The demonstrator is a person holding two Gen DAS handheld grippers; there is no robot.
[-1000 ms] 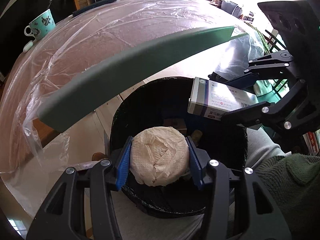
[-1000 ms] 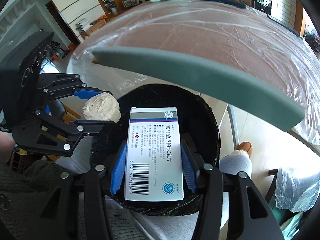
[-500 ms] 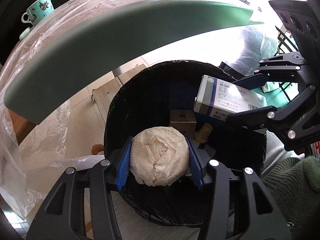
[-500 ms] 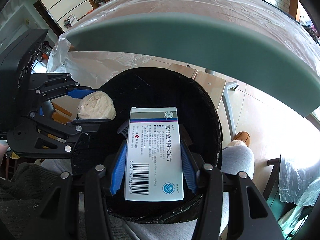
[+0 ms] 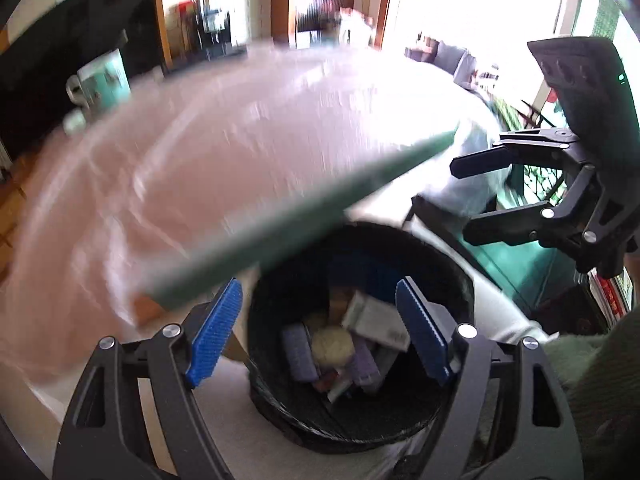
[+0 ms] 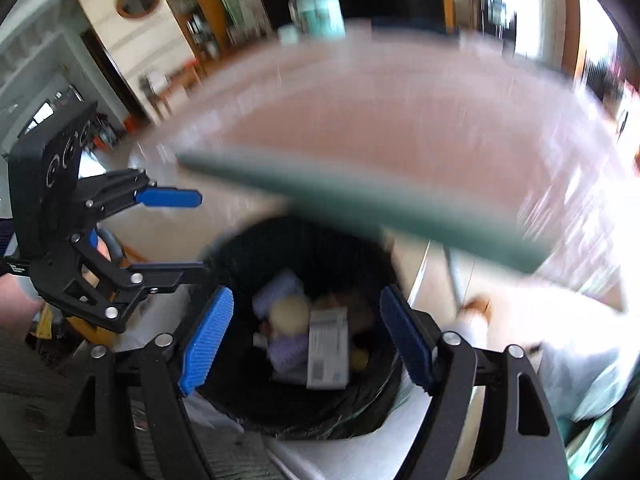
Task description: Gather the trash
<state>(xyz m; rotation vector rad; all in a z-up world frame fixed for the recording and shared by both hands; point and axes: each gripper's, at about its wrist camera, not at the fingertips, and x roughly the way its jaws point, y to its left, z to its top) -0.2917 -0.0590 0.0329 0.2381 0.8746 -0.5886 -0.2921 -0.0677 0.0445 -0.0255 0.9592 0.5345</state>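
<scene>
Both claws spread wide and empty above a black-lined trash bin point(image 5: 440, 412): left gripper point(image 5: 320, 332) with blue ribbed pads point(image 5: 214, 334) splayed to either side of the bin mouth, nothing between them; right gripper point(image 6: 306, 338) likewise agape, pads point(image 6: 206, 340) well apart, holding nothing. Down inside the bin point(image 6: 360, 412), a crumpled paper ball point(image 5: 332, 346) resting among other rubbish, touching a white medicine box point(image 5: 378, 322) that lies tilted just beside it. Same pair seen from the right wrist: the ball point(image 6: 288, 314) pale and round, the box point(image 6: 328, 354) overlapping its edge, printed face and barcode turned up, though too blurred to read. Lilac packets point(image 5: 298, 354) wedged around both. Seen sideways at the right edge of the left view, the right gripper point(image 5: 486, 196) with jaws parted; at the left edge of the right view, the left gripper point(image 6: 188, 232) equally parted. Above the bin, a grey-green table edge point(image 5: 304, 220) slanting across, smeared by motion, and beyond it a tabletop under clear plastic sheeting point(image 5: 200, 152). Far back on that table, a teal mug point(image 5: 102, 78), blurred.
</scene>
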